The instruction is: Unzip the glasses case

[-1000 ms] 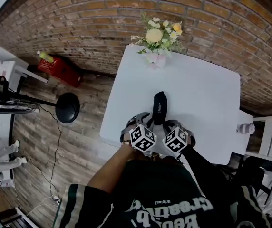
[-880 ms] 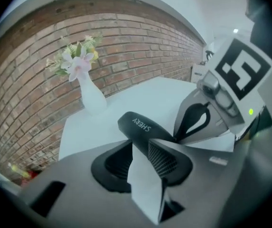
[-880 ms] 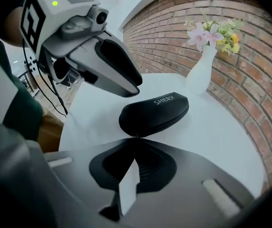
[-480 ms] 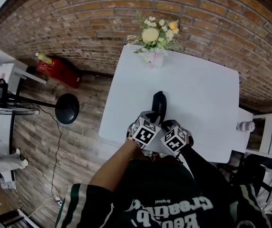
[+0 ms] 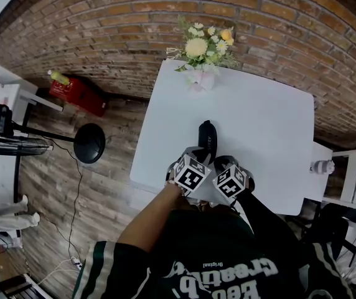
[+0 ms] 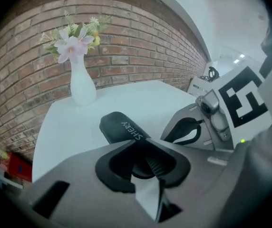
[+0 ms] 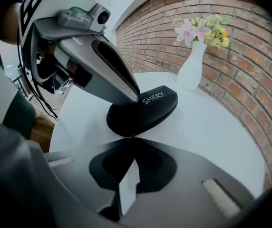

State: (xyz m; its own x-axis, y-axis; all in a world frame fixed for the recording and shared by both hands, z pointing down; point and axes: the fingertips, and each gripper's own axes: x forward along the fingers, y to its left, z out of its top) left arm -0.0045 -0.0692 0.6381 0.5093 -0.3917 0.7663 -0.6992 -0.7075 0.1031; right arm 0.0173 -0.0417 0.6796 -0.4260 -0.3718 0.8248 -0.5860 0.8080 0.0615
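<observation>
Closing left gripper (image 6: pixel 138 145) fingers, now clamping glasses case (image 6: pixel 119 126) (right gripper (image 7: pixel 131 137) unchanged, pinched)

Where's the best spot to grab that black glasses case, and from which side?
Grip the glasses case across its narrow width at the rounded near end, coming from the person's edge of the table. It lies flat, its long axis pointing toward the vase, so the slim sides are easy to pinch there.

Black oblong case (image 5: pixel 207 141) with white lettering on top; lies flat, lengthwise, near the white table's (image 5: pixel 265 123) front edge.
</observation>
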